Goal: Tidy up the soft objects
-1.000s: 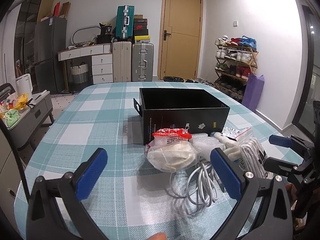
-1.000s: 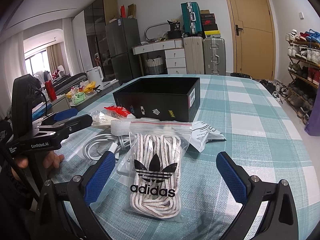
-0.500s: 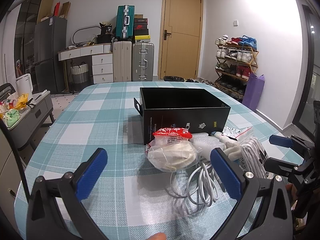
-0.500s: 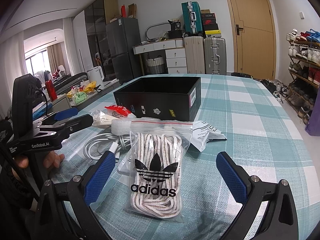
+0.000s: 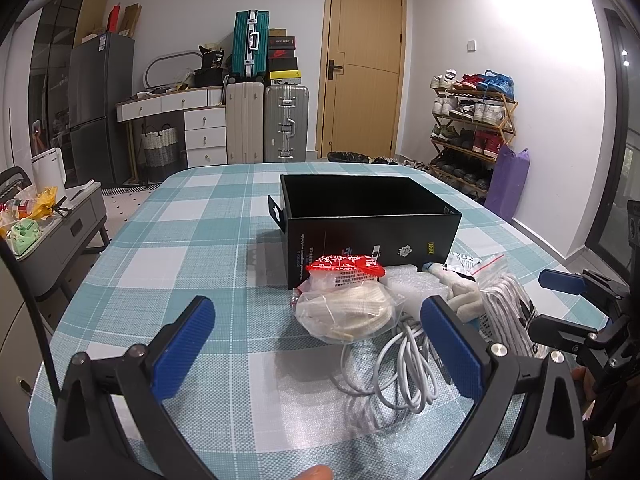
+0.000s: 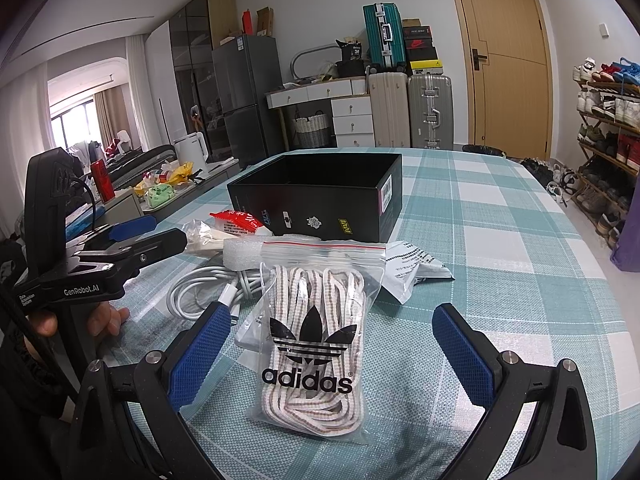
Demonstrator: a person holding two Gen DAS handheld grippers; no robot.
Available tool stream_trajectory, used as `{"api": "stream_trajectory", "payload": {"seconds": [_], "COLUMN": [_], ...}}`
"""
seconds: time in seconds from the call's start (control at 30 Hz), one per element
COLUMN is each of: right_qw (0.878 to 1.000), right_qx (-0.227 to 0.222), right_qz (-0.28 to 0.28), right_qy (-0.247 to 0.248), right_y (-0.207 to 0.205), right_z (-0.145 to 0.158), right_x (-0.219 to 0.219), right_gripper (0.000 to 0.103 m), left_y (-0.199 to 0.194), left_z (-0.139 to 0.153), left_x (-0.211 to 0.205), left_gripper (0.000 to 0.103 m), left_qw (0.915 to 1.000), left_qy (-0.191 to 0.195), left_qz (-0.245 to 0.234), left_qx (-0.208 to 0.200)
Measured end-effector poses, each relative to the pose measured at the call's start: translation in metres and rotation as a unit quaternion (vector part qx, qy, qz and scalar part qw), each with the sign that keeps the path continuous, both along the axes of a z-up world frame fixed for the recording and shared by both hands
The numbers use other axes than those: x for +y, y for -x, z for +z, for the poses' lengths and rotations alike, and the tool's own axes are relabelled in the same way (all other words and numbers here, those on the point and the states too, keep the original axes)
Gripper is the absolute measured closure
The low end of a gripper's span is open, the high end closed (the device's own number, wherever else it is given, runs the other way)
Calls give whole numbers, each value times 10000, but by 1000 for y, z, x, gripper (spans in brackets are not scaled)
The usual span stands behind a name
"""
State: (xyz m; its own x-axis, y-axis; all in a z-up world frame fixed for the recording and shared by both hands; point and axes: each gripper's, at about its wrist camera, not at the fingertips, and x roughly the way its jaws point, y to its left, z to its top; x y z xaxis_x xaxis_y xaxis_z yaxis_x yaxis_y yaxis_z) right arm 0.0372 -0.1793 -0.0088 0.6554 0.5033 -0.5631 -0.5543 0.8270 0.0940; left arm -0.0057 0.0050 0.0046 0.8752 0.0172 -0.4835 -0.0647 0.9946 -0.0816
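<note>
Pretty much nothing changed since a second ago. Left gripper (image 5: 316,338) and right gripper (image 6: 334,342) still spread wide, gripping nothing. Laces bag (image 6: 316,344) still between the right fingers, box (image 5: 368,224) same spot.

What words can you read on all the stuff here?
"adidas": clear zip bag of striped shoelaces.
"GenRobot.AI": black left hand-held gripper.
"30": black bag on the white desk, small, so not certain.
Too small to read: black open box's stickers, red-topped packet, white printed pouch.
</note>
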Motion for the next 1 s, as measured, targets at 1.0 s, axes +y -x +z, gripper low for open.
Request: {"api": "stream_trajectory", "payload": {"seconds": [1.0], "right_qw": [9999], "right_qx": [31], "right_qz": [-73], "right_qy": [138], "right_y": [-2], "right_z": [-1], "right_x": [3], "right_gripper": [0], "left_y": [-5], "left_z": [0], "left_x": [-3], "left_gripper": [0], "left_qw": [9998], "left_qy": [-122], "left_qz": [-30], "left_qx": [120]}}
